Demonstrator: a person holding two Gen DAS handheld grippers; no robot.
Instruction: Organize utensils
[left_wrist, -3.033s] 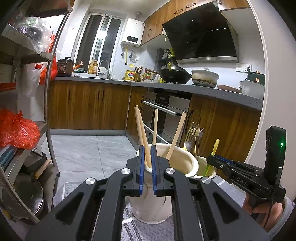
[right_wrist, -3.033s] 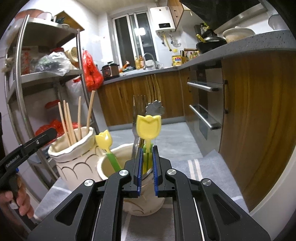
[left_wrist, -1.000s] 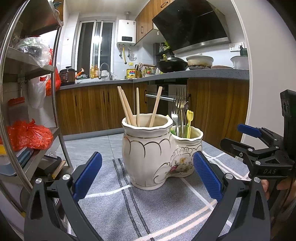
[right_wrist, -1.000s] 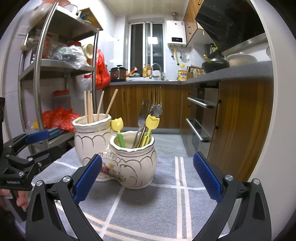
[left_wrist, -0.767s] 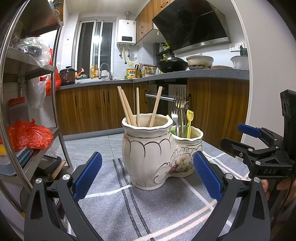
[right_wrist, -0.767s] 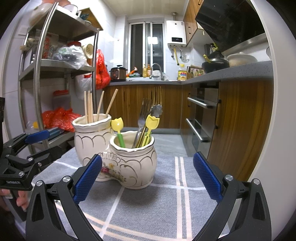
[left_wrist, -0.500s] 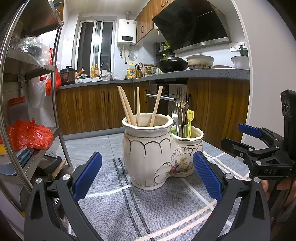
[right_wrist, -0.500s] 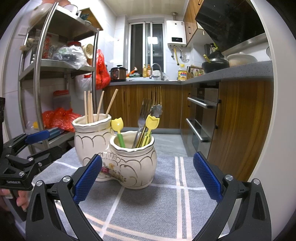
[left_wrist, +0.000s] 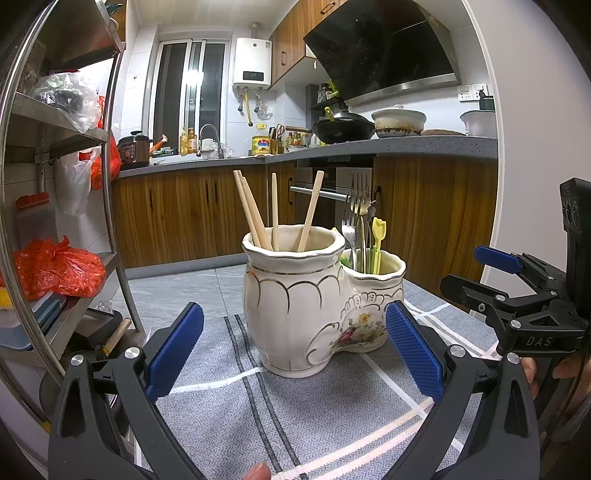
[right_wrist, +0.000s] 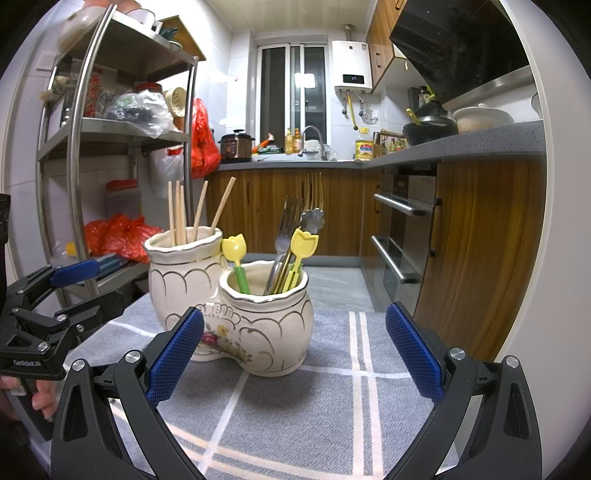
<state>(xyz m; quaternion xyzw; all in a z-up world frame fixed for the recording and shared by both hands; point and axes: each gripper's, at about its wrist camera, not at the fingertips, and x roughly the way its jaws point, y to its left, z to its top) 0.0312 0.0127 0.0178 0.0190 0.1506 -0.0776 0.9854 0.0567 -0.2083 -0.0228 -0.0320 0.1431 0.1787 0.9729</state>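
Note:
A cream double-pot ceramic holder (left_wrist: 303, 306) (right_wrist: 236, 317) stands on a grey striped cloth (left_wrist: 332, 406). Its taller pot holds several wooden chopsticks (left_wrist: 258, 214) (right_wrist: 184, 210). The shorter pot holds metal forks (right_wrist: 288, 229) (left_wrist: 354, 210) and yellow tulip-topped picks (right_wrist: 304, 243) (left_wrist: 376, 236). My left gripper (left_wrist: 293, 350) is open, empty, a little back from the holder. My right gripper (right_wrist: 293, 350) is open and empty too, facing the shorter pot. Each gripper shows in the other's view: the right gripper (left_wrist: 517, 295) and the left gripper (right_wrist: 48, 310).
A steel shelf rack (left_wrist: 110, 184) (right_wrist: 77, 166) with red bags stands left of the table. Wooden cabinets and an oven (right_wrist: 402, 229) run along the right under a grey counter (left_wrist: 406, 144) with pots. A hand (right_wrist: 40, 398) holds the left gripper's handle.
Three seconds ago both grippers were shut over the pots, on a chopstick and a yellow pick. Both have opened and drawn back. Nothing has moved in the last second.

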